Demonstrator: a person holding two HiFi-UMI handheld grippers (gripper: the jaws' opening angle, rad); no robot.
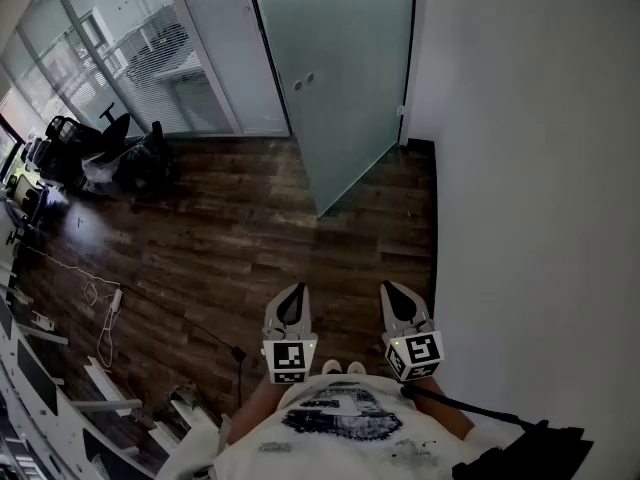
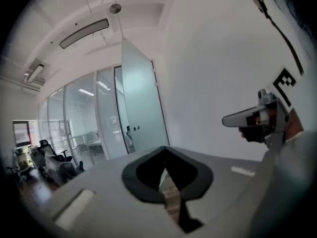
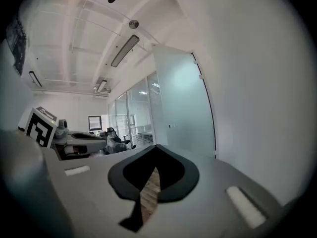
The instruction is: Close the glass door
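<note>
The frosted glass door (image 1: pixel 350 78) stands ajar at the far end of the room, swung out from the white wall, with two small knobs (image 1: pixel 303 81) near its free edge. It also shows ahead in the left gripper view (image 2: pixel 141 113) and in the right gripper view (image 3: pixel 183 113). My left gripper (image 1: pixel 292 293) and right gripper (image 1: pixel 392 288) are held side by side close to my body, well short of the door. Both point roughly level toward it. Each one's jaws meet at the tip with nothing between them, the left gripper (image 2: pixel 166 150) and the right gripper (image 3: pixel 156 148) alike.
A white wall (image 1: pixel 530 168) runs along the right. Dark wooden floor (image 1: pixel 230 238) lies between me and the door. Office chairs and bags (image 1: pixel 110 153) stand at the far left by a glass partition (image 1: pixel 150 48). Cables (image 1: pixel 105 308) trail over the floor at left.
</note>
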